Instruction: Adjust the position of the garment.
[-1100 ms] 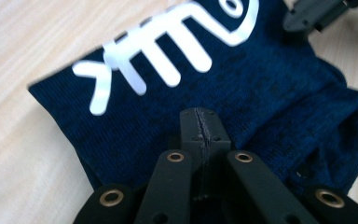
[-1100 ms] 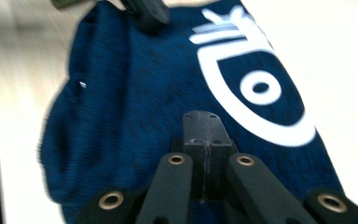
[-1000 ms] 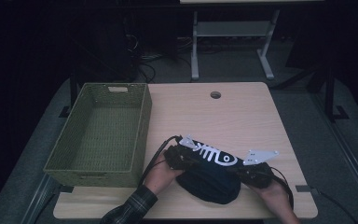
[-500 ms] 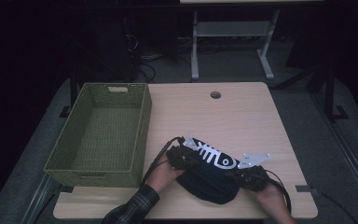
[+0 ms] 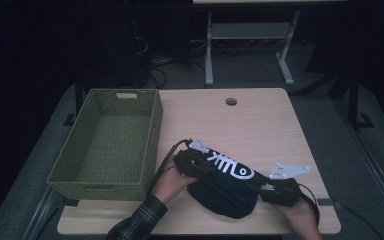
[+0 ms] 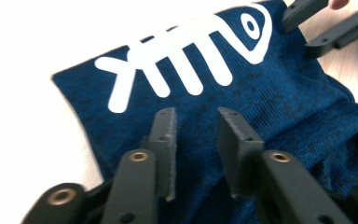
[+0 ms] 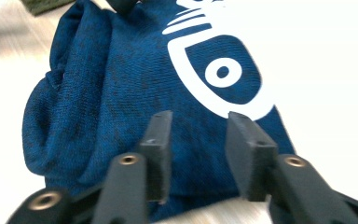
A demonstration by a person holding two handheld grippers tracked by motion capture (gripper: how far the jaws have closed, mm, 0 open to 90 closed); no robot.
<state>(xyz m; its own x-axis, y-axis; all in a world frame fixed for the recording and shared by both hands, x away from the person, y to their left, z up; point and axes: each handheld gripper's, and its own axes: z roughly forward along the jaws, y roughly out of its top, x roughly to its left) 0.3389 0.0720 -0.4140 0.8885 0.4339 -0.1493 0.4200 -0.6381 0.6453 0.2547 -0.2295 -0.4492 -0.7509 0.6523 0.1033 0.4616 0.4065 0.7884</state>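
Observation:
A dark blue knit garment with a white fish-skeleton print lies folded in a bundle near the table's front edge. My left gripper is at its left end. In the left gripper view its jaws have just been opening and stand apart just above the cloth, pinching nothing. My right gripper is at the garment's right end. Its jaws have also just been opening and hover over the fabric near the fish's eye, with nothing gripped.
A green woven basket stands empty on the left side of the light wooden table. A round cable hole is near the far edge. Past the table, in the dark, are a white metal stand and cables on the floor.
Both grippers have let go of the garment's ends and their jaws now stand apart. The left hand has shifted a little. The bundle lies where it was.

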